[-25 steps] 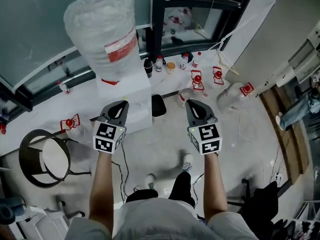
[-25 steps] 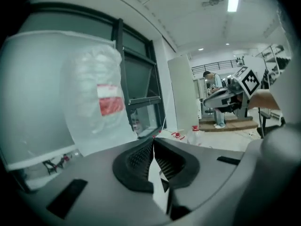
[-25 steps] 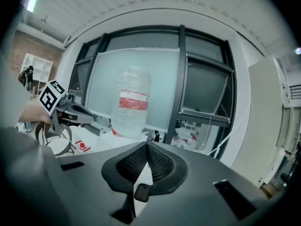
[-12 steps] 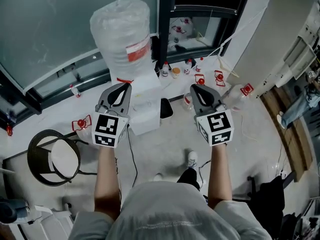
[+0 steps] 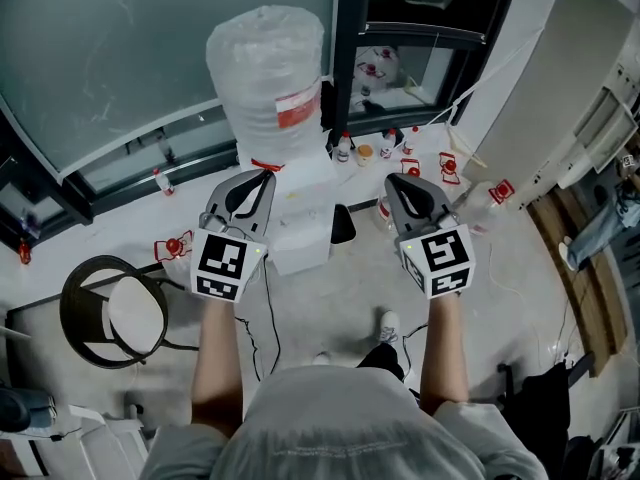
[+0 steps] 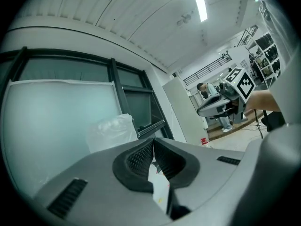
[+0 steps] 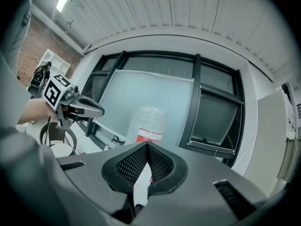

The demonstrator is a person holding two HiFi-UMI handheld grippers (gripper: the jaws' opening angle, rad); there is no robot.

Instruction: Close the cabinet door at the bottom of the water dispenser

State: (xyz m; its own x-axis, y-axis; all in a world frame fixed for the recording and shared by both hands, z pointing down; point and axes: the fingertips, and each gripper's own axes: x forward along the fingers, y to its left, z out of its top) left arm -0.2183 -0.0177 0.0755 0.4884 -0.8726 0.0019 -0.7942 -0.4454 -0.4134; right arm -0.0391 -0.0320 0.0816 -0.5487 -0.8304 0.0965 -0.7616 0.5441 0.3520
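Standing over the water dispenser [image 5: 300, 233], the person holds the left claw [image 5: 262, 178] and right claw [image 5: 395, 180] high, both pinched shut on nothing; the cabinet door at its base is hidden, so any push means reaching down.

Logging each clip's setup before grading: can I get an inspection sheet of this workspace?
Surface: pale floor; the person stands on it.
Job's things: white water dispenser topped by a plastic-wrapped bottle; dark panel at its right side, possibly the open door, cannot tell.
Clutter: small bottles by the window; red-capped clear containers; round stool.
Grippers: left gripper and right gripper both shut, nothing between the jaws.
Cables: black cable on the floor.
Surroundings: dark-framed windows; white cabinet.
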